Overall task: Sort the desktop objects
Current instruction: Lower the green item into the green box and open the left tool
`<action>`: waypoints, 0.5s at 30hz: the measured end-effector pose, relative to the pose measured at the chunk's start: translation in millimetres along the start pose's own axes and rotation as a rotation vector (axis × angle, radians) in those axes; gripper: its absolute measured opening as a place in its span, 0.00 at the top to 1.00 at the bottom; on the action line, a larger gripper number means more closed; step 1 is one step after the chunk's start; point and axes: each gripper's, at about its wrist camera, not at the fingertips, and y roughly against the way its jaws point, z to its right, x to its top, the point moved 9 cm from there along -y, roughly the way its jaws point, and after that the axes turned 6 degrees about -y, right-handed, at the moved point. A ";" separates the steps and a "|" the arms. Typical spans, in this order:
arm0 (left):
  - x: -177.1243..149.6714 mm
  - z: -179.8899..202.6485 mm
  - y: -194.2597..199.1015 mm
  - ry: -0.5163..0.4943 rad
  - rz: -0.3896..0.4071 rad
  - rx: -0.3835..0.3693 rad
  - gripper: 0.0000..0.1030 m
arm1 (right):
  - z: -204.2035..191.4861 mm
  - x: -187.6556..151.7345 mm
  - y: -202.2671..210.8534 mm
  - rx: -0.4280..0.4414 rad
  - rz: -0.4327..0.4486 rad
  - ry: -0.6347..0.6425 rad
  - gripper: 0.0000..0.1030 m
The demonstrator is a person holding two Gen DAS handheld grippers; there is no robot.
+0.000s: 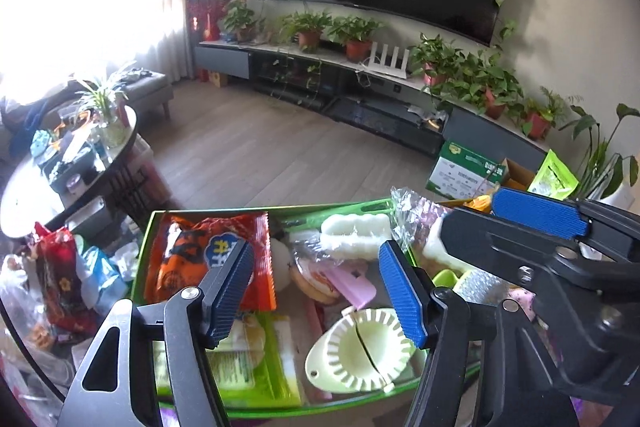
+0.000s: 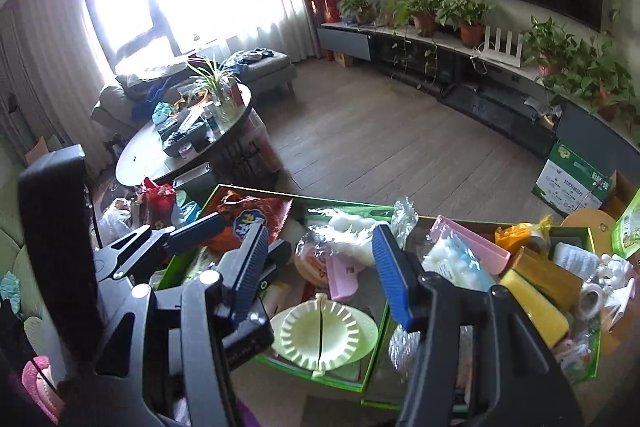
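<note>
on my left, the left gripper [image 1: 316, 291] hangs over the green tray [image 1: 141, 255], tilted down toward it, blue pads standing apart with nothing pressed between them. to the left pad's side lies the orange snack packet [image 1: 188, 259], flat against the tray's far-left corner, its long side running away from me. i can't tell how high the pads ride above it.

moving toward the middle, the pale dumpling press [image 1: 360, 351] lies flat in the tray's near part, just below and between my left pads. its hinge crease runs roughly away from me, near enough in line with the way the fingers point. i judge it the thing nearest these jaws, so a pick would mean dropping straight down, pads either side of the disc. a pink clip [image 1: 352, 289] sits just beyond it, beside a wrapped round biscuit [image 1: 316, 281].

to the right, my right gripper [image 2: 320, 267] is also angled down, its jaws parted and empty. from its own camera the dumpling press [image 2: 324, 335] lies below the gap, nearer the right pad's tip. both hands crowd the same tray, the left gripper's fingers [image 2: 196, 233] showing just beside my right one's left pad.

furthest right, the second tray [image 2: 588, 235] holds a yellow sponge [image 2: 532, 303] and a pink box [image 2: 476, 247], well apart from either jaw.
</note>
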 end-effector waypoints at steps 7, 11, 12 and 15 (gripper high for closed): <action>-11.7 -2.8 27.4 0.029 -0.010 0.032 0.34 | -12.7 -17.2 35.0 0.035 0.007 0.014 0.47; -17.1 2.7 47.9 0.028 0.003 0.024 0.33 | -21.3 -28.3 54.1 0.045 0.013 0.037 0.46; -18.6 4.6 54.6 0.023 0.009 0.023 0.33 | -23.0 -31.0 58.7 0.046 0.014 0.043 0.45; -24.1 9.0 71.5 0.011 0.020 0.017 0.33 | -27.9 -39.9 73.5 0.058 0.016 0.045 0.43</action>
